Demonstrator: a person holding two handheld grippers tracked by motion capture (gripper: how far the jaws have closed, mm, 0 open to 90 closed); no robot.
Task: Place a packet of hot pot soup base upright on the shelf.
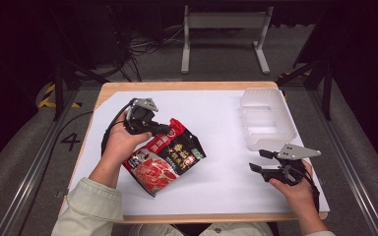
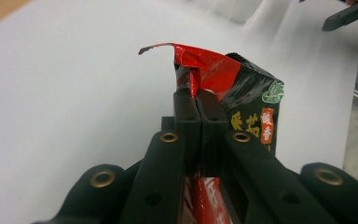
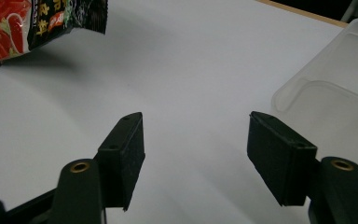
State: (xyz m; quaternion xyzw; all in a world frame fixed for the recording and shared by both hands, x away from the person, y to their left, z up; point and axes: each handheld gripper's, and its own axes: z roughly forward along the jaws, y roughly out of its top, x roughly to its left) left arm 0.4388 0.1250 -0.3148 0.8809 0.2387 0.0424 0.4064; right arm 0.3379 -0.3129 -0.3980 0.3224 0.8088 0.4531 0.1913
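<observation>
Black jaws of the left gripper [image 2: 199,100] are pressing flat together on the top corner of the red and black snack bag [image 2: 242,102]; no gap is showing between them, and the foil is crumpling and curling over just above the pinch. From the high view, the left gripper [image 1: 161,129] is holding that same corner at the bag's far end, while the bag [image 1: 165,157] is hanging down toward the near left part of the white sheet [image 1: 216,123]. Its lower end is looking raised: in the right gripper view the bag [image 3: 37,23] is casting a shadow on the sheet beneath it.

Handling judgement: the bag is looking light and soft, a thin glossy film that is folding where pinched. The film is probably slippery, so a grip on the sealed edge or corner should be holding better than one on the puffed middle. Contents are possibly crushable, so squeezing the body is inadvisable. Held by one corner, it may swing or twist.

Right gripper [image 1: 260,161] is resting at the near right, jaws standing wide apart with nothing between them, well apart from the bag. Clear plastic container [image 1: 266,118] is sitting at the far right, just beyond that gripper.
</observation>
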